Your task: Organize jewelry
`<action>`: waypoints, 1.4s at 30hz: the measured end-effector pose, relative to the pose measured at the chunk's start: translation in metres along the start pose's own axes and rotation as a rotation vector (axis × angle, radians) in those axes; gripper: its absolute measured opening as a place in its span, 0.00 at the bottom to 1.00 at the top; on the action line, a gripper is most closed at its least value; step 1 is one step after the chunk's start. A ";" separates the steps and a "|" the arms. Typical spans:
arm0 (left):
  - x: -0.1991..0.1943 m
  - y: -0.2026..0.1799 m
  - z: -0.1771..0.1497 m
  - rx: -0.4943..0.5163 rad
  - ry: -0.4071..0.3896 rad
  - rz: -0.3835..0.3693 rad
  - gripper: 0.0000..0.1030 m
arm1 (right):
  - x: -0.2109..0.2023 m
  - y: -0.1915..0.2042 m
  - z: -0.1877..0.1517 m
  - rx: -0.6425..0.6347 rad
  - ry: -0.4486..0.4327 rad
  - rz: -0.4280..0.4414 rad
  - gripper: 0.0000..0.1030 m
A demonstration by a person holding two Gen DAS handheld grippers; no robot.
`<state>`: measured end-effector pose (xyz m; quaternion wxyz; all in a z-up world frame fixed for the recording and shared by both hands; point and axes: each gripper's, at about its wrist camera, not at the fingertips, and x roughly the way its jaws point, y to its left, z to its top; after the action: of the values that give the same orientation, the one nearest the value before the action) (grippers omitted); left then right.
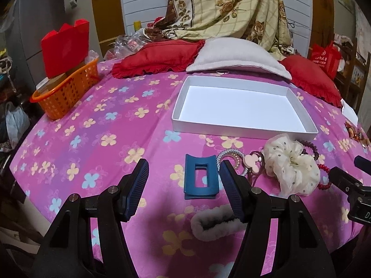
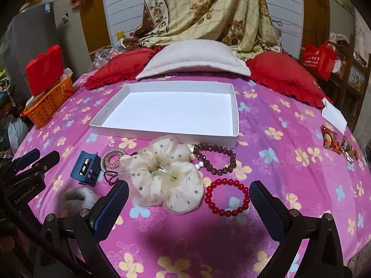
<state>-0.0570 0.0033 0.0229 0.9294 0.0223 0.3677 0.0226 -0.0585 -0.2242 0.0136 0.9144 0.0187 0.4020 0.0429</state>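
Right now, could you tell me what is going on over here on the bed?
A person holds a hand-held gripper in each hand over a pink flowered bedspread, sorting hair and jewelry pieces. Both the left hand-held gripper and the right hand-held gripper are open and hold nothing. The white tray is empty. In front of it lie a blue clip, a cream scrunchie, a brown bracelet and a red bracelet, none picked up yet.
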 end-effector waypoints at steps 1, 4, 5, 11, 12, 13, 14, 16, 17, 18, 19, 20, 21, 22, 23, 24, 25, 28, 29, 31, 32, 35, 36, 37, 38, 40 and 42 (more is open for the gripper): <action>-0.002 0.001 0.000 -0.002 -0.003 0.003 0.62 | -0.001 0.001 0.000 -0.005 -0.002 -0.001 1.00; -0.006 0.001 -0.001 -0.003 -0.014 0.002 0.62 | -0.006 0.005 0.001 -0.023 -0.011 -0.005 1.00; -0.008 0.001 -0.001 -0.001 -0.020 0.004 0.62 | -0.007 0.006 0.001 -0.028 -0.014 -0.007 1.00; -0.014 0.000 0.001 0.000 -0.037 0.006 0.62 | -0.014 0.010 0.001 -0.054 -0.034 -0.012 1.00; -0.015 0.000 0.001 0.000 -0.041 0.008 0.62 | -0.015 0.011 0.002 -0.057 -0.039 -0.015 1.00; -0.016 0.000 0.001 0.000 -0.043 0.010 0.62 | -0.016 0.011 0.002 -0.060 -0.042 -0.017 1.00; -0.016 0.000 0.001 0.000 -0.044 0.010 0.62 | -0.016 0.012 0.002 -0.061 -0.044 -0.017 1.00; -0.017 0.000 0.002 -0.001 -0.044 0.010 0.62 | -0.017 0.011 0.002 -0.062 -0.048 -0.020 1.00; -0.017 0.001 0.002 -0.002 -0.044 0.010 0.62 | -0.017 0.011 0.002 -0.062 -0.049 -0.021 1.00; -0.017 0.000 0.002 -0.001 -0.044 0.011 0.62 | -0.018 0.011 0.003 -0.060 -0.051 -0.021 1.00; -0.017 0.001 0.002 -0.002 -0.046 0.011 0.62 | -0.018 0.011 0.003 -0.057 -0.053 -0.018 1.00; -0.018 0.001 0.002 -0.003 -0.047 0.011 0.62 | -0.019 0.010 0.003 -0.055 -0.054 -0.014 1.00; -0.018 0.001 0.003 -0.003 -0.047 0.011 0.62 | -0.019 0.010 0.003 -0.053 -0.054 -0.011 1.00; -0.018 0.001 0.003 -0.002 -0.046 0.011 0.62 | -0.019 0.010 0.003 -0.053 -0.055 -0.010 1.00; -0.018 0.001 0.002 -0.002 -0.047 0.011 0.62 | -0.020 0.010 0.003 -0.053 -0.056 -0.011 1.00; -0.019 0.001 0.002 -0.001 -0.047 0.011 0.62 | -0.020 0.010 0.003 -0.053 -0.057 -0.013 1.00; -0.018 0.001 0.002 -0.001 -0.048 0.013 0.62 | -0.020 0.010 0.003 -0.054 -0.056 -0.012 1.00; -0.018 0.002 0.003 -0.003 -0.046 0.007 0.62 | -0.020 0.009 0.003 -0.051 -0.056 -0.009 1.00; -0.019 0.002 0.003 -0.005 -0.046 0.006 0.62 | -0.020 0.010 0.003 -0.051 -0.056 -0.008 1.00; -0.020 0.002 0.003 -0.006 -0.048 0.005 0.62 | -0.020 0.010 0.003 -0.048 -0.054 -0.008 1.00; -0.020 0.001 0.003 -0.005 -0.049 0.006 0.62 | -0.020 0.009 0.002 -0.046 -0.052 -0.007 1.00; -0.021 0.001 0.004 -0.007 -0.047 0.006 0.62 | -0.020 0.009 0.001 -0.040 -0.049 -0.006 1.00; -0.021 0.001 0.004 -0.007 -0.047 0.007 0.62 | -0.020 0.009 0.001 -0.037 -0.046 -0.005 1.00; -0.021 0.001 0.003 -0.006 -0.048 0.007 0.62 | -0.020 0.009 0.001 -0.034 -0.044 -0.003 1.00; -0.020 0.001 0.003 -0.005 -0.048 0.007 0.62 | -0.019 0.008 0.001 -0.031 -0.043 -0.002 1.00; -0.021 0.001 0.003 -0.005 -0.049 0.008 0.62 | -0.020 0.007 0.001 -0.026 -0.042 -0.001 1.00; -0.021 0.001 0.003 -0.005 -0.052 0.011 0.62 | -0.020 0.007 0.001 -0.024 -0.044 0.000 1.00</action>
<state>-0.0708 0.0025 0.0395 0.9386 0.0227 0.3432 0.0281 -0.0717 -0.2195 0.0298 0.9232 0.0088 0.3813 0.0471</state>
